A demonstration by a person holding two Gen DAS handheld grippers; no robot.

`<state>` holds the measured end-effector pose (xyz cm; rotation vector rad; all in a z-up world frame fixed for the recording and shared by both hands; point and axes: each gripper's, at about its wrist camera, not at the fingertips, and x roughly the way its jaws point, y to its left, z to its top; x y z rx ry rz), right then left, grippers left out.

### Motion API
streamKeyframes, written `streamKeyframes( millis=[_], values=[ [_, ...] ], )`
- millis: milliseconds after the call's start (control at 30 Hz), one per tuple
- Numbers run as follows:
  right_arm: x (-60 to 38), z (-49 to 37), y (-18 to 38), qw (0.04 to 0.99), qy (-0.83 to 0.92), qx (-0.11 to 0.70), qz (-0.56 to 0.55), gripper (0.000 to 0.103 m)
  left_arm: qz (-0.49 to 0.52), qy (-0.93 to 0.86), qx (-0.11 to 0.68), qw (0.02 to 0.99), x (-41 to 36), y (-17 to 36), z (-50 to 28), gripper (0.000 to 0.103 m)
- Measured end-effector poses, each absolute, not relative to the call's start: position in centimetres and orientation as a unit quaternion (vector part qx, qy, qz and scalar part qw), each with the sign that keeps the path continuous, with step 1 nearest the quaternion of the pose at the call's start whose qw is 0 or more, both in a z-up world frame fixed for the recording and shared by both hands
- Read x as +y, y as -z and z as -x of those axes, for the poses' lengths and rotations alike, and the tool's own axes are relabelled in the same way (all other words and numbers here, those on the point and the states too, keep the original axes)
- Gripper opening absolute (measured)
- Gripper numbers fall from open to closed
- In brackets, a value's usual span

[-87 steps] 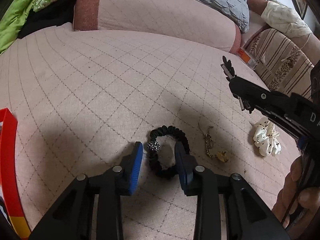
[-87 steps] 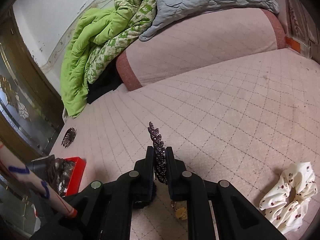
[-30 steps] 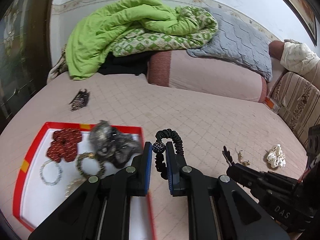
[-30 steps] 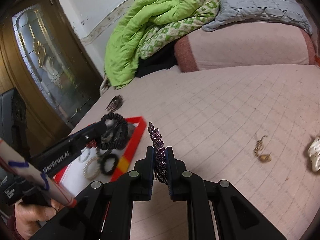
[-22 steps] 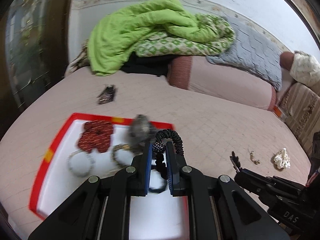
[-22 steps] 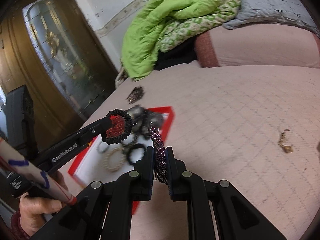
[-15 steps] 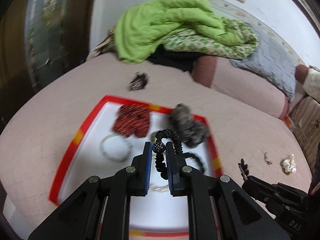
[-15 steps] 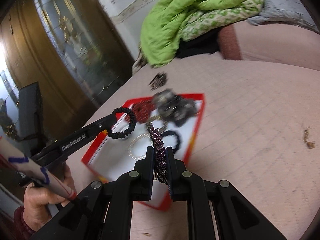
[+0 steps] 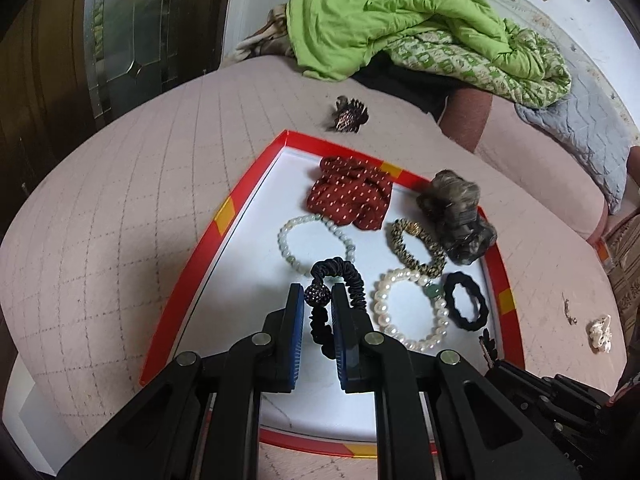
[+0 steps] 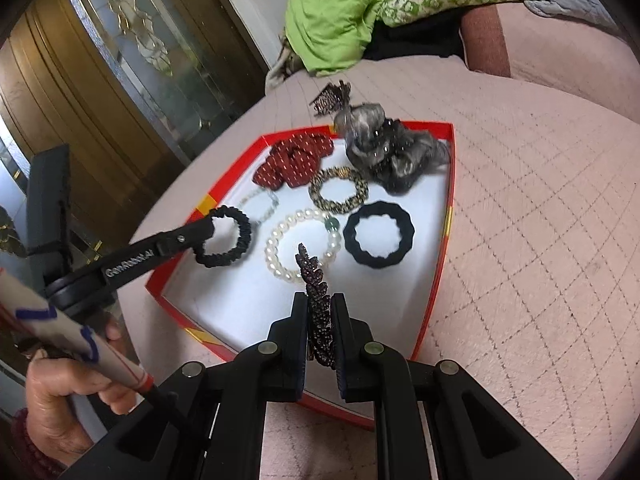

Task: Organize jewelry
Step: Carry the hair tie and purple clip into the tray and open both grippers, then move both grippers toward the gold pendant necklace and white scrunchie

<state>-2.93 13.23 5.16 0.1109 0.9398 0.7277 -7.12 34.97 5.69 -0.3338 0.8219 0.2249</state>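
The left tongs (image 9: 314, 300) are clamped narrow on a black hair tie with a beaded ball (image 9: 340, 276), held above the near part of a red-rimmed tray (image 9: 224, 216) that lies on the pink quilted bed (image 9: 120, 200). The right tongs (image 10: 320, 312) are likewise pinched shut on a dark purple rhinestone hair clip (image 10: 314, 280), which stands upright between the pads over the tray's near edge. Just past the tongs, on the tray's white floor, lie a pearl bracelet (image 9: 412, 312) and a plain black scrunchie (image 9: 466, 306) beside it. Further in are a pale bead bracelet (image 9: 316, 244) and a leopard-print hair tie (image 9: 416, 248). At the far end rest a red dotted scrunchie (image 9: 348, 200) and a grey-brown fluffy hairpiece (image 9: 456, 216) leaning on the tray's far right rim. Beyond the tray, a dark claw clip (image 9: 347, 115) sits on the bed, with a green blanket (image 9: 380, 16) heaped behind. Off right, a white scrunchie (image 9: 600, 332) lies well apart.
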Motion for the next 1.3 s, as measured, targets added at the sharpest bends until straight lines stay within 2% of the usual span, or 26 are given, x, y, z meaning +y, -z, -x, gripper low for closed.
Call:
streamKeyframes(
  millis=[533, 667, 900, 1200, 1300],
  values=[
    [13.9, 2.4, -4.2, 0.825, -0.335, 0.453, -0.037, 0.015, 0.157, -0.123, 0.413, 0.889, 35.0, -4.8, 6.7, 0.013],
    [13.9, 2.6, -4.4, 0.824, -0.341, 0.45, -0.041, 0.018, 0.15, -0.126, 0.403, 0.894, 34.7, -5.3, 6.8, 0.028],
    [12.9, 2.6, -5.1, 0.825, -0.348, 0.442, -0.055, 0.019, 0.137, -0.124, 0.383, 0.905, 33.9, -6.1, 6.6, 0.028],
    [6.8, 1.7, -8.9, 0.851, -0.328, 0.397, -0.102, 0.019, 0.111, -0.074, 0.354, 0.926, 29.7, -7.7, 5.8, 0.028],
    [1.8, 1.1, -10.0, 0.87, -0.291, 0.378, -0.128, 0.028, 0.1, -0.052, 0.353, 0.929, 27.0, -8.0, 5.2, 0.028]
  ],
)
